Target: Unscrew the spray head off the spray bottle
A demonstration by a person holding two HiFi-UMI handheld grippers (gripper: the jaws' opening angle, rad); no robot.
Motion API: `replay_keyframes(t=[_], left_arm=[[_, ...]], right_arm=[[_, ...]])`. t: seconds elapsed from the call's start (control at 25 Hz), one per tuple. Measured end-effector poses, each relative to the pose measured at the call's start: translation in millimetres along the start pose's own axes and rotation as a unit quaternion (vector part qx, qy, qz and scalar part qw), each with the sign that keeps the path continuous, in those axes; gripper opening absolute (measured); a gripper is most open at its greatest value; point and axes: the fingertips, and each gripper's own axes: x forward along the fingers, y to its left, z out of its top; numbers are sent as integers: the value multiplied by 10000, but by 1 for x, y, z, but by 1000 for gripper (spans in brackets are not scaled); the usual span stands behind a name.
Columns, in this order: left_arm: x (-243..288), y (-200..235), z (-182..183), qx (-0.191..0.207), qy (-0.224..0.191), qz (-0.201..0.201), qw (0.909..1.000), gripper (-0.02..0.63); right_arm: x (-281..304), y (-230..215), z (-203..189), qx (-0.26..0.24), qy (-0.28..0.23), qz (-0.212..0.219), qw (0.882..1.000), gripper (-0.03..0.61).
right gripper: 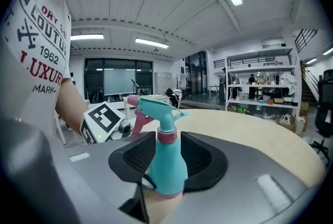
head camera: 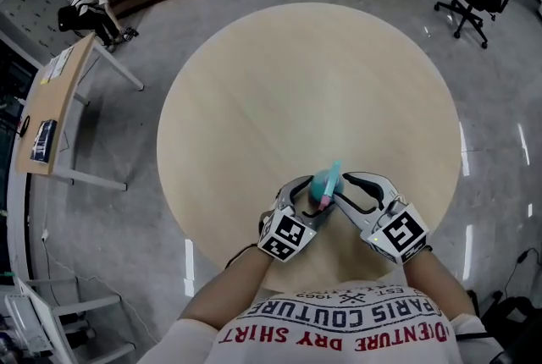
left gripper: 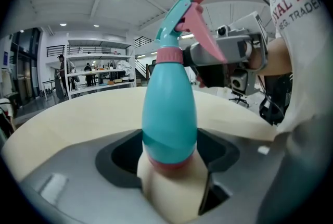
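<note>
Teal plastic spray bottle w/ pink trigger head [left gripper: 170, 113] is upright over the round pale-wood table [head camera: 279, 83], its lower body pinched in the left gripper [left gripper: 169, 158]. Right gripper [right gripper: 167, 161] jaws are spread round it, not pressing. Risk: right closes on the body, not the pink screw collar [left gripper: 167, 54] — whole bottle twists, head stays on.

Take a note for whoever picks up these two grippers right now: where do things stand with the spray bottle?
Left gripper: shut on the lower body of the spray bottle, which stands on the round table near the person's edge.
Right gripper: open, with its jaws either side of the bottle and not seen pressing on it.
Done: the bottle is steadied. The spray head is still on, with its pink collar seated on the neck. I cannot tell whether it is loosened.
Left: probably close the right gripper on the collar or head, twist it off while the left holds the body, then lift the head away.
</note>
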Motion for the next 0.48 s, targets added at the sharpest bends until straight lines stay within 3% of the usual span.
replay_keyframes(t=[0.28,0.48], left_arm=[[5,-1,-2,-121,77,48,9999,321],[6,-2,-2,19,102,-22,9999,320]], right_arm=[[16,-2,-1,-169,45,-37,9998,135],[14,-1,0,-263,57,379,9989,127]])
